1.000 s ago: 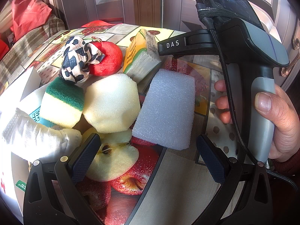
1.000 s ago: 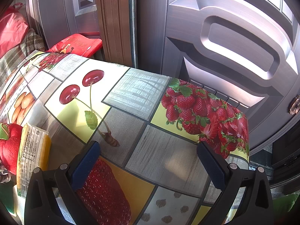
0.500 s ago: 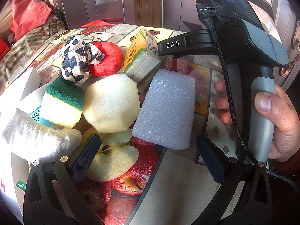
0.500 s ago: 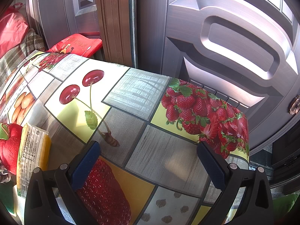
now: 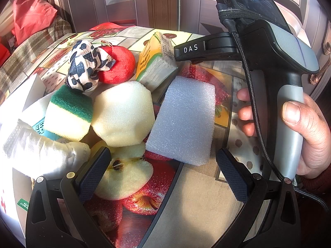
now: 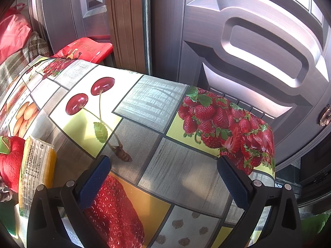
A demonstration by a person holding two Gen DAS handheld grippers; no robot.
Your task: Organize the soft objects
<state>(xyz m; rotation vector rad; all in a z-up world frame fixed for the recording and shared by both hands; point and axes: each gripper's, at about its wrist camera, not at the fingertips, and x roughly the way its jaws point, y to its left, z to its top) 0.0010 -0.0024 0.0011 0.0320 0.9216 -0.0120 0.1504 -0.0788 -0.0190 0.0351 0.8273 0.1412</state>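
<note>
fruit-print tablecloth point(image 6: 175, 161) | right gripper point(image 5: 244, 47) reads "das" | tissue pack point(image 5: 155, 62) print illegible

Looks like someone's home, right by the entrance. The surface point(image 6: 175, 165) wears a fruit-print oilcloth with cherries, strawberries and apples, pure household stuff. Just behind it stands a heavy embossed metal front door point(image 6: 248, 41) with a brass handle point(image 6: 325, 115). Left of the door there's a red shopping bag point(image 5: 33, 14) slumped on a checked cloth-covered seat point(image 5: 35, 47).
</note>
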